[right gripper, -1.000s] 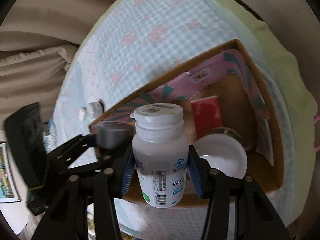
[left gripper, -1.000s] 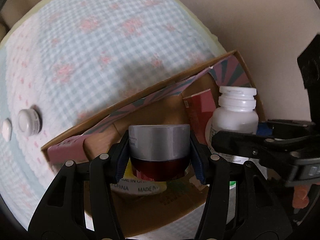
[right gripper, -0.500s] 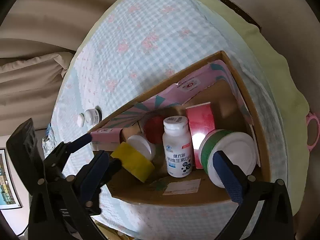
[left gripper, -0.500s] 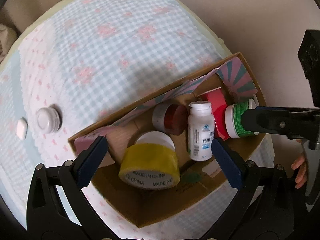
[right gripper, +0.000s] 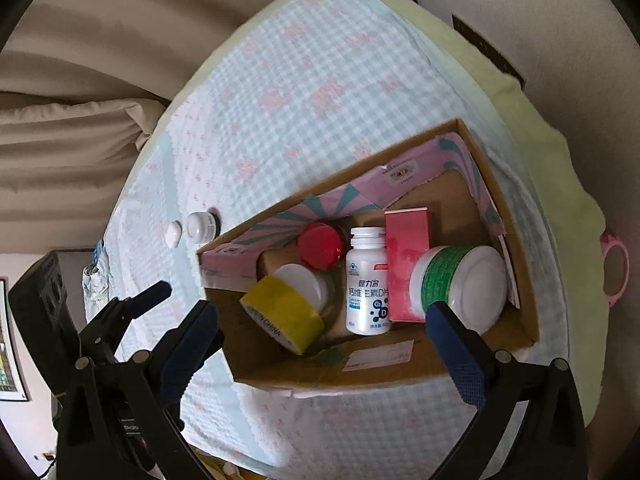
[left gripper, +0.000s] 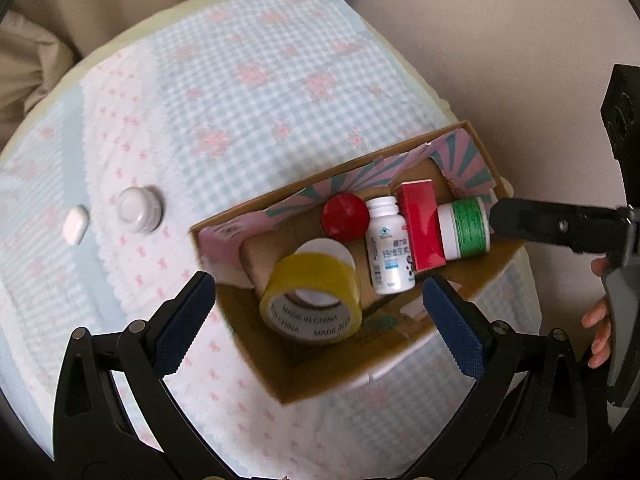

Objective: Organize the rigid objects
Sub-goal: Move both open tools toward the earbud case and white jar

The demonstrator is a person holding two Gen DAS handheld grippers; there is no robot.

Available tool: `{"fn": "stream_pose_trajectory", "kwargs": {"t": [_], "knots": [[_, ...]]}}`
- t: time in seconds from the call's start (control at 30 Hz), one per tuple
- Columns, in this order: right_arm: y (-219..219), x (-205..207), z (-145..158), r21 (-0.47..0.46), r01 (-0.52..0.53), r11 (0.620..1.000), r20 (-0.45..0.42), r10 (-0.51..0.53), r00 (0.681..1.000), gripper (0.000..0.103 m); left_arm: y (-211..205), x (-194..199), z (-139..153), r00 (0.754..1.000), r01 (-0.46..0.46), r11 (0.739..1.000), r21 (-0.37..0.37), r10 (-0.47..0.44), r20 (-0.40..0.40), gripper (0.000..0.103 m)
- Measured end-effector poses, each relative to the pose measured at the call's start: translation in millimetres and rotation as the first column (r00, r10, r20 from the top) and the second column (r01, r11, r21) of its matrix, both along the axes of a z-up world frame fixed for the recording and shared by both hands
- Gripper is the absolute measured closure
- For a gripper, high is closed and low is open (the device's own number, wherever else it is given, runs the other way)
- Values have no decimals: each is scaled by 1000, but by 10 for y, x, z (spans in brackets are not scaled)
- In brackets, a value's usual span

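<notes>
A cardboard box (left gripper: 320, 384) (right gripper: 516, 240) stands on the checked cloth. Inside it are a yellow tape roll (left gripper: 310, 304) (right gripper: 282, 314), a red-bottomed jar (left gripper: 345, 218) (right gripper: 320, 246), a white pill bottle (left gripper: 388, 246) (right gripper: 367, 280), a red carton (left gripper: 422, 226) (right gripper: 406, 268) and a green-and-white tub (left gripper: 464, 228) (right gripper: 460, 284). My left gripper (left gripper: 320, 320) hangs open above the box with nothing between its fingers. Above the same box, my right gripper (right gripper: 320, 332) is open and empty too; one of its fingers (left gripper: 552, 228) reaches in from the right in the left wrist view.
A small white jar (left gripper: 139, 210) (right gripper: 201, 225) and a white lid (left gripper: 76, 224) (right gripper: 174, 234) lie on the cloth (left gripper: 240, 92) left of the box. A person's fingertips (left gripper: 598, 312) show at the right edge. A pink ring (right gripper: 614, 270) hangs past the cushion's edge.
Both grippers let go: the left released the silver-and-red jar, the right the white bottle. Both things now rest in the box, and both grippers have risen away from it.
</notes>
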State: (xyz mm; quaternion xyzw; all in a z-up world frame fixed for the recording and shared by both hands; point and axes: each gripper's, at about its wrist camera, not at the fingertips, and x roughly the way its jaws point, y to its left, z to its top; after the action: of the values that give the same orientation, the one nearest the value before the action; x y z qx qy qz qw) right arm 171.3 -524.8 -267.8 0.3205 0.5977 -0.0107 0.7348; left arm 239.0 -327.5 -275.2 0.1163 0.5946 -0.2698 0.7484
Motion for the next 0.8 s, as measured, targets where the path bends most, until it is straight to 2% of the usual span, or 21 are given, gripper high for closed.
{"fn": "stream_pose_trajectory", "kwargs": {"t": [0.3,0.53,0.8], "knots": [[344,-218,561,-136,-44,990,78,55,995,0,599,-428,580,990,-106,994,-26,108,93,0],[674,-432,934,-215,-63,975,167,100,981,0,1258,-746,960,964,-208,977,-51,214,157,0],[1394,-729,1325,-393,-133,910,192,223,956,0,2078,-998,1225,933,-282,953,-113,300,200,0]]}}
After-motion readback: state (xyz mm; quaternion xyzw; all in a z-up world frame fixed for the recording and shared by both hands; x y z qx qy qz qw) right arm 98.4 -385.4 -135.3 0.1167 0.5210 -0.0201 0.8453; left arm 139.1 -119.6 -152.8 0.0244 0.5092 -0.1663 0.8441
